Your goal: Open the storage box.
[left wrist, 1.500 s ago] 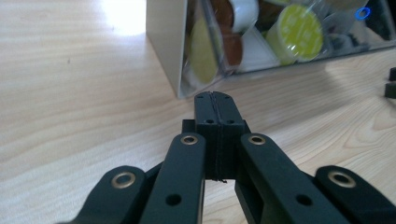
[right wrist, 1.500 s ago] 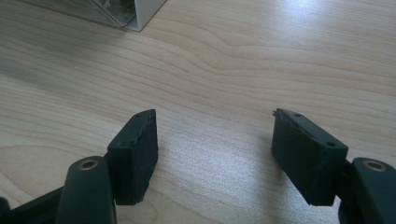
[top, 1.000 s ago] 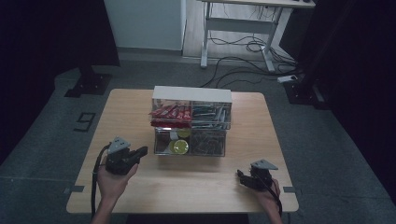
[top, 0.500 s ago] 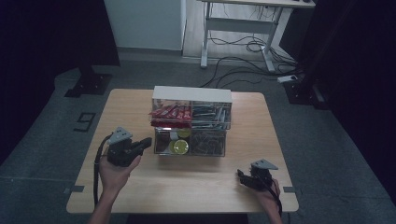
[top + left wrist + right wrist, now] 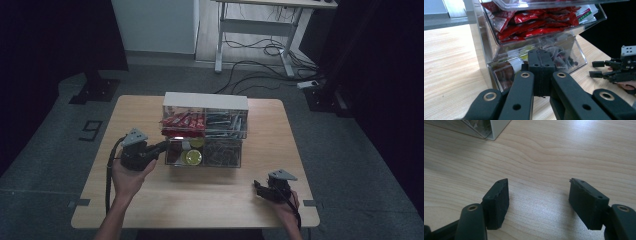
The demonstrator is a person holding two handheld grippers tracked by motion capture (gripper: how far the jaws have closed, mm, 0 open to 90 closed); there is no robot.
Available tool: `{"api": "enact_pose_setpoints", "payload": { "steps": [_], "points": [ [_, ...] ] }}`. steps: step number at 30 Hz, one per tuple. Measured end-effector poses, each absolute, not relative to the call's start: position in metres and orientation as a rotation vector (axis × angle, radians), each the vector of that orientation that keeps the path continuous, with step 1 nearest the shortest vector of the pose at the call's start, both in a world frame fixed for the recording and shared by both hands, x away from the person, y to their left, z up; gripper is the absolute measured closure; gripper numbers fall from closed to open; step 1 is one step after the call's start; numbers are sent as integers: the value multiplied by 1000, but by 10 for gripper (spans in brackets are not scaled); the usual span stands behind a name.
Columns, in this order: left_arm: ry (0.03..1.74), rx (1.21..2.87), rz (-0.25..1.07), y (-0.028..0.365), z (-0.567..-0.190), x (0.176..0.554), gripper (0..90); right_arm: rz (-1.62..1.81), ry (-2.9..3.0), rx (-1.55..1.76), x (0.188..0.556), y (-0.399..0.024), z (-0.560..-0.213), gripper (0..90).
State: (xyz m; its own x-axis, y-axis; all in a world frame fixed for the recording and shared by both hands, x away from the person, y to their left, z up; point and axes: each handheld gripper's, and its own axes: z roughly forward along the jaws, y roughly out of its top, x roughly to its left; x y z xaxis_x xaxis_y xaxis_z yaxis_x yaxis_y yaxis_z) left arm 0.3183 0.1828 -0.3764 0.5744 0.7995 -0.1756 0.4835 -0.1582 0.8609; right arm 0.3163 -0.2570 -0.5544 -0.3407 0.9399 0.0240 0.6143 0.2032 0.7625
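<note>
— Drawer, the clear plastic lower-left one in the transparent four-bin organiser: where does it lie from your fingers?

— Straight ahead. Your left gripper has its black jaws pressed together, tips at the drawer's front, nothing between them.

— Which hand is nearer?

— Left. Your right gripper rests well apart on the pale wooden table, jaws spread wide and empty.

— Above the drawer?

— Red sachets.

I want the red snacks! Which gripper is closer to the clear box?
Left. The left gripper is at the clear box's lower left drawer; the right gripper rests apart near the table's front edge.
</note>
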Motion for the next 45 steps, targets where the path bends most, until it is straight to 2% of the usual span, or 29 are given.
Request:
{"api": "enact_pose_setpoints", "payload": {
  "steps": [14,45],
  "points": [
    [1024,1810,401,177,-364,319,900,956,2028,1443,310,-260,-554,331],
    [1004,1825,354,160,-354,348,900,947,2020,1450,306,-261,-554,330]
  ]
}}
